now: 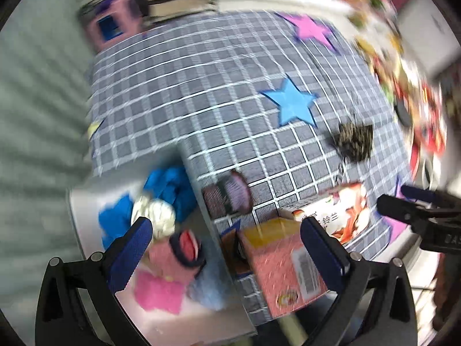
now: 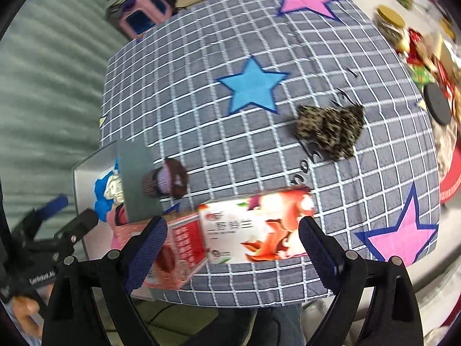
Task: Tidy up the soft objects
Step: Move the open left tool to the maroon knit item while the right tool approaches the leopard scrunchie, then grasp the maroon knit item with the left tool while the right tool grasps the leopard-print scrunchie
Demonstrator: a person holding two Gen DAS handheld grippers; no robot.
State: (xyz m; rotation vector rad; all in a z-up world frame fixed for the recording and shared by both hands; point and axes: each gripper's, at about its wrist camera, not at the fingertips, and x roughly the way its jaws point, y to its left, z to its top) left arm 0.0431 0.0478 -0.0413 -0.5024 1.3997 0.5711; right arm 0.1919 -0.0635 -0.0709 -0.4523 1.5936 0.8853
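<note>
Near the left edge of the surface (image 2: 201,109), covered by a grey checked cloth with stars, a grey bin (image 2: 86,173) sat holding soft things: a blue cloth (image 1: 170,187), a pink cloth (image 1: 160,288), a silvery crumpled wad (image 1: 155,213).

Soft things not yet in the bin, as I judged: a leopard-print scrap (image 2: 331,129) toward the right edge, and a small purple-and-brown knitted piece (image 2: 167,181) just beside the bin's wall.

Right gripper (image 2: 233,248) — jaws wide apart, nothing between the pads; a tissue box (image 2: 259,227) lay beyond them near the front edge. Left gripper (image 1: 227,245) — jaws fully spread, empty, hovering over the bin's right wall with a pink carton (image 1: 282,265) below.

Key relation: the leopard scrap lay ahead and to the right of the right jaws, well apart from them, its long side running roughly left to right across the surface. Right hand was the nearer one; left hand sat over the bin, far from the scrap. The knitted piece lay closer to the left jaws, just ahead of them.

Writing: tissue box carried Chinese characters, too blurred to read with certainty. Pink carton showed a barcode and a round gold mark, illegible. White lettering on the other gripper's body, unreadable.
</note>
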